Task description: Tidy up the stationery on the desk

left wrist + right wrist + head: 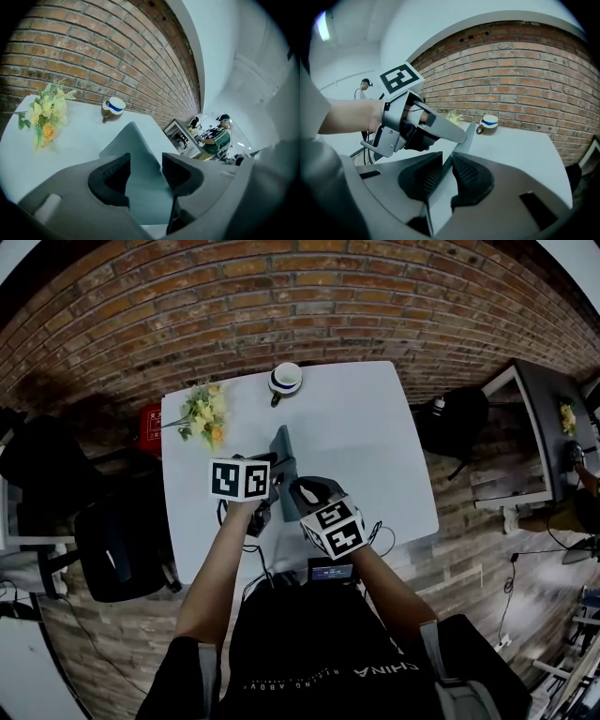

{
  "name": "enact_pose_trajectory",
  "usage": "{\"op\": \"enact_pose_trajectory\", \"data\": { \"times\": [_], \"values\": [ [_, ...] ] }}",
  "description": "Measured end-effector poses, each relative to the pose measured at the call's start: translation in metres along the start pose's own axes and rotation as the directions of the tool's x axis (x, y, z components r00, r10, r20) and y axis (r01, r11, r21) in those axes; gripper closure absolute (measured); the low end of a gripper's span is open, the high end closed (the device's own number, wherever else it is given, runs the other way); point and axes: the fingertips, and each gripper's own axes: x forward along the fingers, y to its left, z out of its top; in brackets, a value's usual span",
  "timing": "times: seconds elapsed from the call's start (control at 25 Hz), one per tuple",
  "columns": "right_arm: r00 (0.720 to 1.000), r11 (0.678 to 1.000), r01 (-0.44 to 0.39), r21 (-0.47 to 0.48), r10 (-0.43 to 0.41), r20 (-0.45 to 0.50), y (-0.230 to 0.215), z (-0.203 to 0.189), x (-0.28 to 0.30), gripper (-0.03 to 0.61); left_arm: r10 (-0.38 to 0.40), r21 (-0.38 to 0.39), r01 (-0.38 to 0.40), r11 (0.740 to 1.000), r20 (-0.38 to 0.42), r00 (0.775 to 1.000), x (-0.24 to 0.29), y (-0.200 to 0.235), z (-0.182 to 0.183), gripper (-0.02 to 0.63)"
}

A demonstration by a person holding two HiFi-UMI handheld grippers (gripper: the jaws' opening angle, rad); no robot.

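Gripping one grey folder (439, 201), right tongs (446, 159); behind, one cup (490, 123), one bouquet (452, 116).

The counter (375, 456) has a smooth, matt white top with a faint sheen. Behind it the brick wall (309, 296) is rough and dull, with recessed mortar lines. The cup (285, 379) looks like glazed ceramic, glossy white with a blue band. The grey-blue sheet (140, 187) is thin, stiff and smooth with a matt finish; whether it is card or plastic cannot be told. The left hand-held gripper (146, 164) and the right hand-held gripper (446, 161) have bodies of matt grey moulded plastic. Their black pads (465, 176) look rubbery and finely ribbed. The floor (487, 549) shows worn, wood-like planks.
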Motion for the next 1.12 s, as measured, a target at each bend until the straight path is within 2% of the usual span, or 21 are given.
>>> {"op": "enact_pose_trajectory", "data": {
  "times": [0.2, 0.48, 0.68, 0.96, 1.12],
  "values": [
    [1.0, 0.999, -0.023, -0.026, 0.023, 0.003, 0.008, 0.005, 0.003, 0.503, 0.013, -0.013, -0.013, 1.0, -0.027, 1.0, 0.003, -0.001, 0.009, 0.379],
    [0.997, 0.995, -0.073, -0.064, 0.073, -0.002, 0.027, 0.011, 0.01, 0.503, 0.076, -0.017, -0.078, 0.997, -0.104, 0.992, 0.007, 0.017, 0.0, 0.376],
    [0.993, 0.989, -0.118, -0.084, 0.118, -0.005, 0.036, 0.012, 0.016, 0.503, 0.078, -0.074, -0.089, 0.993, -0.145, 0.986, 0.005, 0.028, -0.01, 0.379],
    [0.985, 0.981, -0.174, -0.084, 0.175, 0.0, 0.043, 0.016, 0.019, 0.505, 0.064, -0.158, -0.085, 0.984, -0.132, 0.989, 0.001, 0.031, -0.011, 0.434],
    [0.986, 0.983, -0.165, -0.081, 0.166, 0.009, 0.036, 0.016, 0.019, 0.542, 0.067, -0.197, -0.089, 0.976, -0.116, 0.991, 0.002, 0.032, -0.01, 0.471]
  ]
}}
